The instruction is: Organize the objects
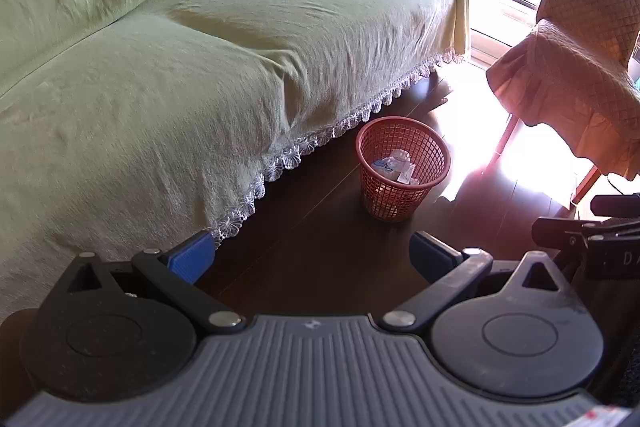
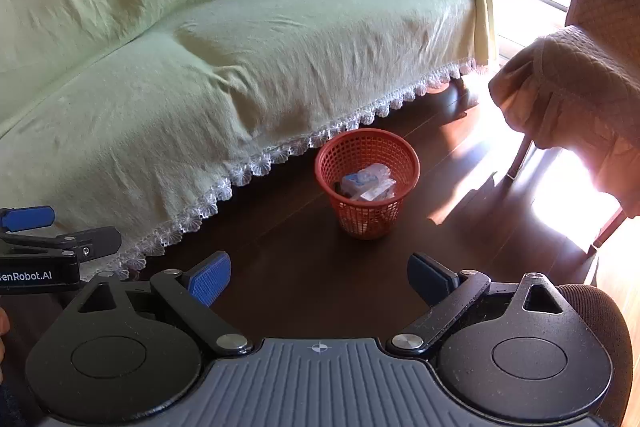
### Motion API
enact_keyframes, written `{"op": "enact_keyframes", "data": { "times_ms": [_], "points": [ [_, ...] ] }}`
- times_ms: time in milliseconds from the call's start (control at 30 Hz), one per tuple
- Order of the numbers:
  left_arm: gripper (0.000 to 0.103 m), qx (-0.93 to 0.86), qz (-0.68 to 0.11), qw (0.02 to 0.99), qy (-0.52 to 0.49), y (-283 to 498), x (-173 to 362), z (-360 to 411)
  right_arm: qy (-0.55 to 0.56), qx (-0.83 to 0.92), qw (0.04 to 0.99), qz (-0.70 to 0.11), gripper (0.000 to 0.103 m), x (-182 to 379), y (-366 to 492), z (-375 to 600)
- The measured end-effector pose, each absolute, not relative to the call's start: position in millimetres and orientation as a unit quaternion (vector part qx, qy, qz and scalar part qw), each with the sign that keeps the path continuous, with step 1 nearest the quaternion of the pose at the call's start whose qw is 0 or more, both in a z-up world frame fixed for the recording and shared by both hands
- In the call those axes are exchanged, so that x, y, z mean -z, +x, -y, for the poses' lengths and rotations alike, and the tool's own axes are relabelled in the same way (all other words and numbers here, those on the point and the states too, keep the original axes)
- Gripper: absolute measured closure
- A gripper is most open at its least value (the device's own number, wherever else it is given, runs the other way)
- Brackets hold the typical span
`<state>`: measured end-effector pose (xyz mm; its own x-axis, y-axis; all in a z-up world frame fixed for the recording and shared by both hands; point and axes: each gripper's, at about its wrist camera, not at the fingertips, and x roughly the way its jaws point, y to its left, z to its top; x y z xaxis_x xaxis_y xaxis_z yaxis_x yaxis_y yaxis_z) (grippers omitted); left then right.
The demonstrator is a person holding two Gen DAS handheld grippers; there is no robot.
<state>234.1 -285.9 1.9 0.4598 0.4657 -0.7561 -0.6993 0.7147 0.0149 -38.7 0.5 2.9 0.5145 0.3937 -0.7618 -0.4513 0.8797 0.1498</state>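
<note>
An orange mesh wastebasket [image 1: 402,169] stands on the dark wood floor in front of the sofa, also in the right wrist view [image 2: 367,183]. It holds clear plastic wrappers and a blue-printed packet [image 2: 366,183]. My left gripper [image 1: 312,259] is open and empty, held above the floor short of the basket. My right gripper [image 2: 318,279] is open and empty, likewise short of the basket. The left gripper's body shows at the right wrist view's left edge [image 2: 40,251].
A sofa under a light green cover with lace trim [image 1: 200,59] fills the left and back. A chair with an orange quilted cover [image 1: 580,59] stands at the right by a bright window. A brown padded seat [image 2: 600,323] sits at lower right.
</note>
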Motion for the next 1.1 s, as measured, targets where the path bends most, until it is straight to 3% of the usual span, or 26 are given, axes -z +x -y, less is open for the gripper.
{"op": "enact_keyframes", "data": {
  "times_ms": [1100],
  "points": [
    [0.001, -0.341, -0.398, 0.838, -0.151, 241, 8, 278, -0.036, -0.242, 0.867, -0.434, 0.01, 5, -29, -5]
  ]
}}
